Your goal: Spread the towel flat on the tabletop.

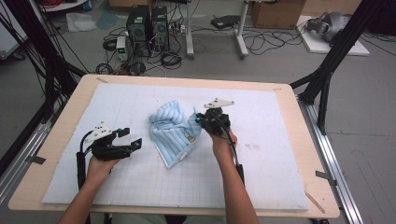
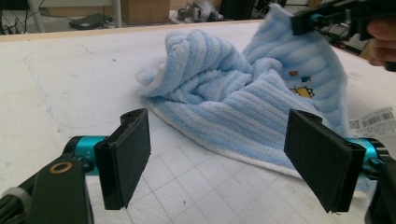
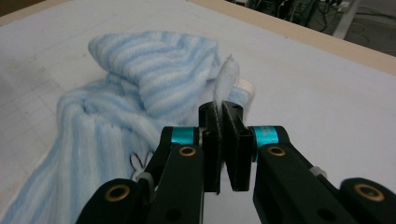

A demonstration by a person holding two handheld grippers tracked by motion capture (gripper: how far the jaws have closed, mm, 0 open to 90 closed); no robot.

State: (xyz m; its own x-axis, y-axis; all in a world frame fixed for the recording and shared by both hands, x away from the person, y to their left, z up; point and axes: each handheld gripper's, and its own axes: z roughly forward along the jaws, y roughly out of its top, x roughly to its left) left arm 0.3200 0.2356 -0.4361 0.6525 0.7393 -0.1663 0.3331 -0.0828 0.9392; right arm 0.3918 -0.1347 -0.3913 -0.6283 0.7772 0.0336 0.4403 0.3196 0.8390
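Observation:
A light blue striped towel (image 1: 173, 134) lies crumpled on the white mat in the middle of the table. My right gripper (image 1: 201, 117) is shut on the towel's right corner and holds it lifted off the mat. The right gripper view shows the jaws of the right gripper (image 3: 222, 114) pinching the towel (image 3: 154, 84), a tuft of its edge sticking up between them. My left gripper (image 1: 130, 138) rests open on the mat just left of the towel. In the left gripper view, the left gripper (image 2: 224, 154) has its pads wide apart, and the towel (image 2: 233, 88) lies just ahead.
The white gridded mat (image 1: 261, 154) covers most of the wooden table (image 1: 306, 154). Beyond the far edge, computer towers (image 1: 148, 25), cables and a cardboard box (image 1: 276, 13) stand on the floor. Black frame legs (image 1: 327, 70) stand at the right.

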